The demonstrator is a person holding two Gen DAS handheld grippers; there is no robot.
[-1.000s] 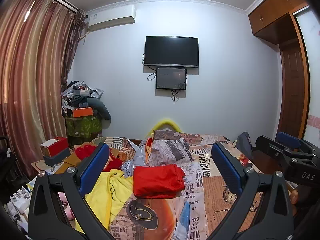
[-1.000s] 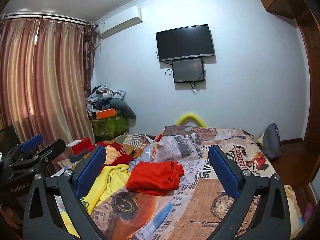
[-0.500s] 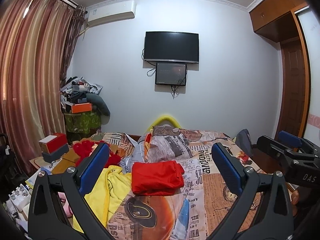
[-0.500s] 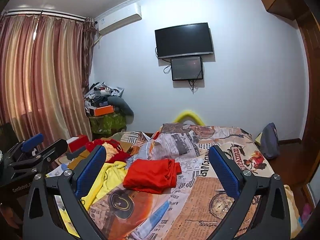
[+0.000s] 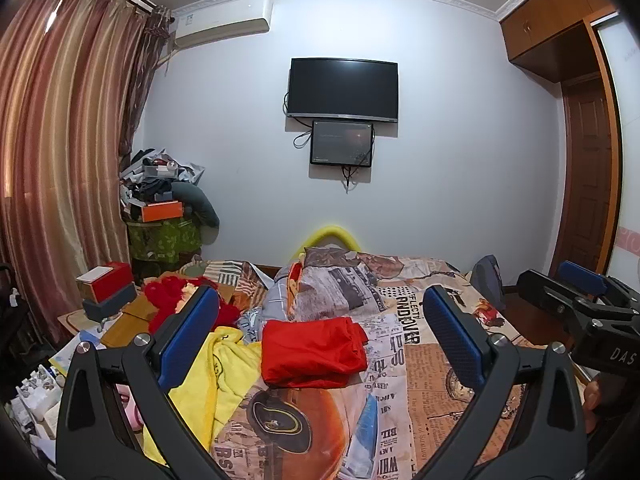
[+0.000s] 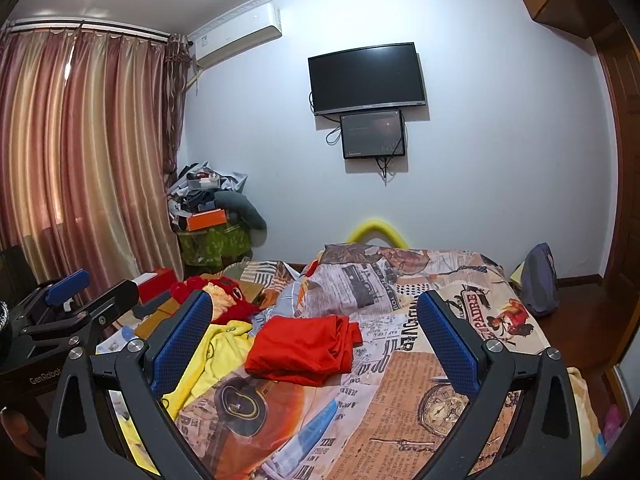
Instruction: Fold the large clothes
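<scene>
**Both grippers held wide above the bed, folded red garment between their fingers**

The left gripper (image 5: 320, 332), a black frame with blue textured pads, is raised over the near end of the bed, its fingers spread wide and holding nothing. The right gripper (image 6: 314, 330), of the same build, is likewise spread wide and empty. Each shows at the edge of the other's view: the right one at the far right of the left wrist view, the left one at the far left of the right wrist view.

The folded red fabric garment (image 5: 314, 352) lies on the newspaper-print bedspread (image 5: 420, 360), about mid-bed, apart from both grippers. Just left of it, a crumpled yellow garment (image 5: 216, 384) drapes over the bed's left edge, touching or slightly under the red one. Farther left and back sits a fuzzy red item (image 5: 172, 300) near a wooden side table (image 5: 120, 324) bearing a red and white box (image 5: 106, 284).

On the far white wall hangs a black flat television (image 5: 343, 90) with a smaller dark screen (image 5: 342, 144) under it. Striped reddish curtains (image 5: 52, 160) cover the left side.
</scene>
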